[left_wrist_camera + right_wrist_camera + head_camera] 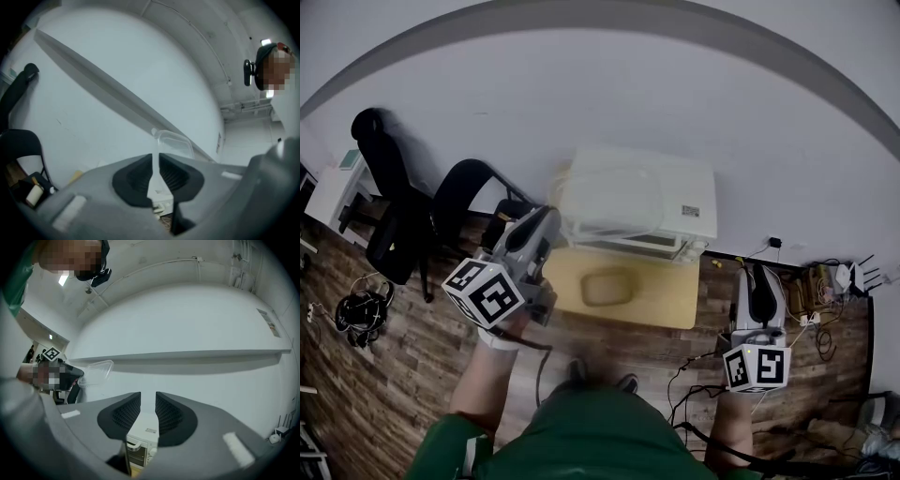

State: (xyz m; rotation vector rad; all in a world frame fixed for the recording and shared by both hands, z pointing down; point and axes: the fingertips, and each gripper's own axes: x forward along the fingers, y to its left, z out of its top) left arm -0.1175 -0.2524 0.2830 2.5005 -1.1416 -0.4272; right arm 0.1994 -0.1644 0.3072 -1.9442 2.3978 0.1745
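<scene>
Between the shut jaws of the left gripper is pinched the rim of a clear plastic lid, which rises beyond them. The right gripper gapes empty above a toaster oven.

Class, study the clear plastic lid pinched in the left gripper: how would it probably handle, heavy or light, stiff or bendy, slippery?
Likely light: the left gripper holds the clear plastic lid aloft by one thin edge alone. Probably somewhat flexible, since its wall looks very thin. Its smooth surface may slip if the pinch loosens.
</scene>
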